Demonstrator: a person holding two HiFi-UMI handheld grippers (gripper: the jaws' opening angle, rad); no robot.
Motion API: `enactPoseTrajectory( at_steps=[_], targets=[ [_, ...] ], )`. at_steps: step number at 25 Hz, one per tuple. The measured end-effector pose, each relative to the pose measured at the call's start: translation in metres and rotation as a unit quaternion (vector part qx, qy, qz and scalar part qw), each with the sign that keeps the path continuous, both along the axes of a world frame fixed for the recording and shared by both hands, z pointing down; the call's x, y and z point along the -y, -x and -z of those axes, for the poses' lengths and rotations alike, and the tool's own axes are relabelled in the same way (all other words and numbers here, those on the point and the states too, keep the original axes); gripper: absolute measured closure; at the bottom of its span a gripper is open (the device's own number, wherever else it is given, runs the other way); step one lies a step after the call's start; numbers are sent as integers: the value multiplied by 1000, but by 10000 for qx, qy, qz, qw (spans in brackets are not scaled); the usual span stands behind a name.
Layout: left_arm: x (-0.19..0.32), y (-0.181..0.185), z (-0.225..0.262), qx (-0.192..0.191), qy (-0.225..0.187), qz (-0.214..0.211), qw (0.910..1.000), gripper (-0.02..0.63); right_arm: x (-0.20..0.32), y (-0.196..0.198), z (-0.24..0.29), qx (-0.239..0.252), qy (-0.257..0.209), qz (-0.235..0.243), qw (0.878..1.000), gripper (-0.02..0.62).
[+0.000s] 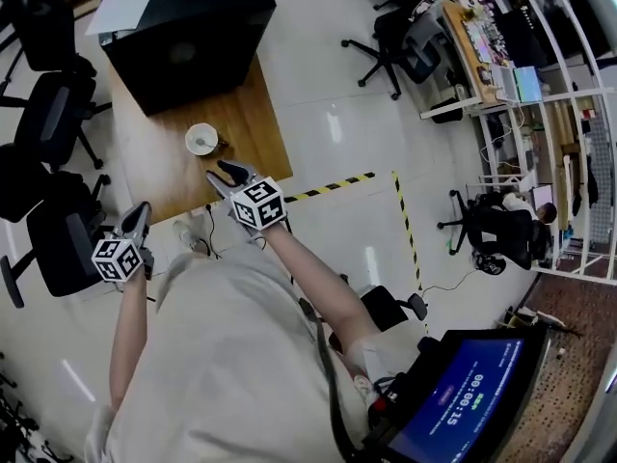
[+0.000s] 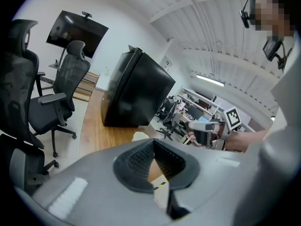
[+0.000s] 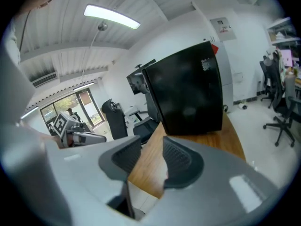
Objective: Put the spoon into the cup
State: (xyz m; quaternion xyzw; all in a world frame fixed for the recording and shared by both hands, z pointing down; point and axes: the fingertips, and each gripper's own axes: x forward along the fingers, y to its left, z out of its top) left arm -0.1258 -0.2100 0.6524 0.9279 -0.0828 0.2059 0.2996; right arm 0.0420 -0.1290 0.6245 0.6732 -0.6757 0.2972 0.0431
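Person's torso [image 1: 231, 355] fills the near bottom of the head view, in a light shirt. Both arms reach forward from it.

Left arm [image 1: 125, 345]: bare forearm, runs nearly straight ahead. Left gripper [image 1: 142, 210] points forward and is tipped somewhat down, at the near left corner of the table [image 1: 164, 177]. Its own view shows the jaw tips meeting, with only a wedge-shaped gap behind them through which the wood shows. Nothing between the pads.

Right arm [image 1: 308, 278]: angled forward and towards the left, farther out than the left. Right gripper [image 1: 216, 172] is over the near part of the table, also tipped somewhat down, just short of the cup [image 1: 201, 139]. Its own view shows the jaws standing apart, with bare table top in the gap. Nothing held.

Cup: white, upright on the wooden table, ahead of the right gripper and apart from it. A small dark thing [image 1: 222, 144] lies just beside its right side; too small to identify.

Beyond the cup: large black box [image 1: 188, 32] on the far part of the table, with a white sheet [image 1: 125, 3] on its top.

Left of the table: black office chairs [image 1: 53, 114]. On the floor to the right: yellow-and-black tape [image 1: 333, 187]
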Motion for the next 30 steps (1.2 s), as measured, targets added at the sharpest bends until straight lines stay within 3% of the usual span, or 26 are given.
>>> enactPoseTrajectory(
  at_steps=[5,15,21,27,30],
  targets=[
    [-49,-25,13,-31,-77,-150,9999,606,-54,-24,17,-55,-104,-150,9998,451],
    [-165,-56,30,-107,-214,-177,9996,606,-169,-32,24,98,-311,-99,9994,453],
    [-229,-27,29,-42,-122,191,9997,606,-234,-17,10,324,-239,104,9991,456],
    [-261,10,21,62,24,821,9966,606,-279,-14,-2,442,-151,262,9986,456],
    [-276,21,21,75,47,911,9958,606,-298,-16,-4,470,-146,206,9986,468]
  ],
)
